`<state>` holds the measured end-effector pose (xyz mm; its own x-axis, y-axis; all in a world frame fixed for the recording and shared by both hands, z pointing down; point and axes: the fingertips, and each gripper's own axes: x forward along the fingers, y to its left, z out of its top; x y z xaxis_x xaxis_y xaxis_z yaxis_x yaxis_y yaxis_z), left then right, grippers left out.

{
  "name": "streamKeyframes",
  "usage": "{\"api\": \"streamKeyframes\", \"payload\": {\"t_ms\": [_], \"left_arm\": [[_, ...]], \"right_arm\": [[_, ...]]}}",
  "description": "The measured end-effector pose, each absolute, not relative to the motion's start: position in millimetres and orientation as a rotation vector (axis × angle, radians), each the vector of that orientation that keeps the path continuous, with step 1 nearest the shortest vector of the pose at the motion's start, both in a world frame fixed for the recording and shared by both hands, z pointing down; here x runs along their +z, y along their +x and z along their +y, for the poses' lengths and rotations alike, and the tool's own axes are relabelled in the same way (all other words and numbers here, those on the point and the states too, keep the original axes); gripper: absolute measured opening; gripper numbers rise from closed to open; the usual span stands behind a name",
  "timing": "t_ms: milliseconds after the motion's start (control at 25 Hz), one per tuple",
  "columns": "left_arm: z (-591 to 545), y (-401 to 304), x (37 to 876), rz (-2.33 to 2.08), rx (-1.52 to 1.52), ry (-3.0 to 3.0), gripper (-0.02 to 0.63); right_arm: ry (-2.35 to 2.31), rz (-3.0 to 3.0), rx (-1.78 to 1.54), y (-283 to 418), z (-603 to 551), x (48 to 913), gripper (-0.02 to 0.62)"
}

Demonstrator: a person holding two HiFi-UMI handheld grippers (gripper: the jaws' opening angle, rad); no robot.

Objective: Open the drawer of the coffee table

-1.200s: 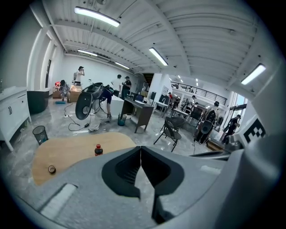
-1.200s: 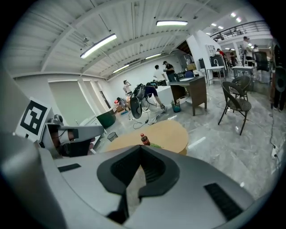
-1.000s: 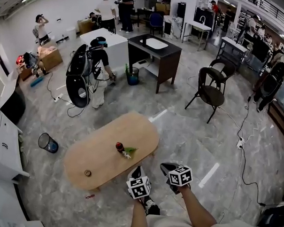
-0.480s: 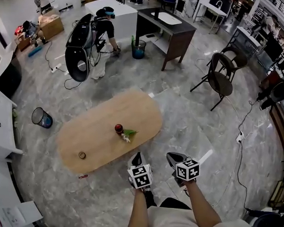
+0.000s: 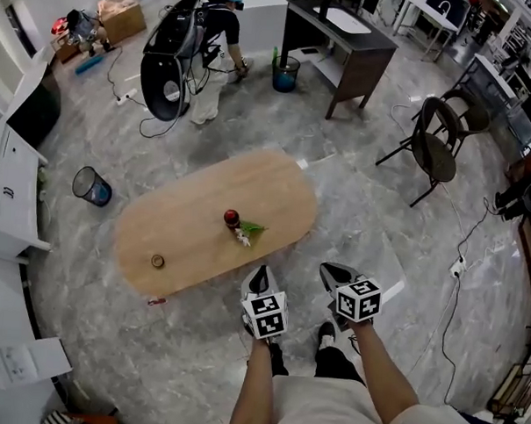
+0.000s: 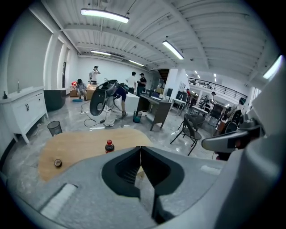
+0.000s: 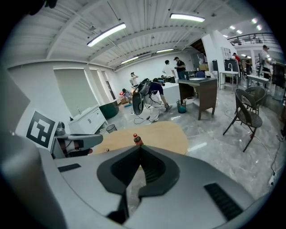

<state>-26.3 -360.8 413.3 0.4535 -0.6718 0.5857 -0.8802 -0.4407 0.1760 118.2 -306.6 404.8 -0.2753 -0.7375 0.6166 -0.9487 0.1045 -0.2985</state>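
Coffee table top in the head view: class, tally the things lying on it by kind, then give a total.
bottle: 1
leafy sprig: 1
small round object: 1
Total: 3

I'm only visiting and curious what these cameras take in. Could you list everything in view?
coffee table: one, light wood, oval, mid-floor
bottle: one, dark, red cap, upright on the table
green sprig: one, beside the bottle
small round object: one, brown, table's left end
mesh bin: one, black, floor left of the table
teal bucket: one, beside the desk
dark desk: one, far side
chairs: two, black, right
white cabinet: one, left edge
person: one, bending beside a black disc
left gripper: grey, jaws shut, empty
right gripper: grey, jaws shut, empty
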Motion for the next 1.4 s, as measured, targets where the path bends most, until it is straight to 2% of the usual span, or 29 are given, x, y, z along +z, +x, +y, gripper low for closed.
{"api": "streamKeyframes", "payload": {"t_ms": [240,440,880,1160,1400], "left_arm": [[-347.2,-37.9,402.0,-1.46,0.586,2.184,0.011],[-314.3,-37.7,394.5,-1.575,0.614,2.126,0.011],[-265.2,2.4,375.1,-1.751,0.557,2.097,0.011],[-261.1,-10.6,382.2,-1.808,0.513,2.033,0.011],[-284.2,-16.9,425.1,-1.783,0.5,2.032,0.011]], "right_arm": [[1.55,-2.214,0.96,125.5,-304.1,389.0,0.015],[1.494,-2.254,0.951,159.5,-278.6,390.4,0.015],[1.408,-2.326,0.964,229.5,-248.8,398.7,0.015],[1.406,-2.325,0.977,232.2,-243.8,409.4,0.015],[1.404,-2.314,0.954,223.1,-261.0,451.5,0.015]]}}
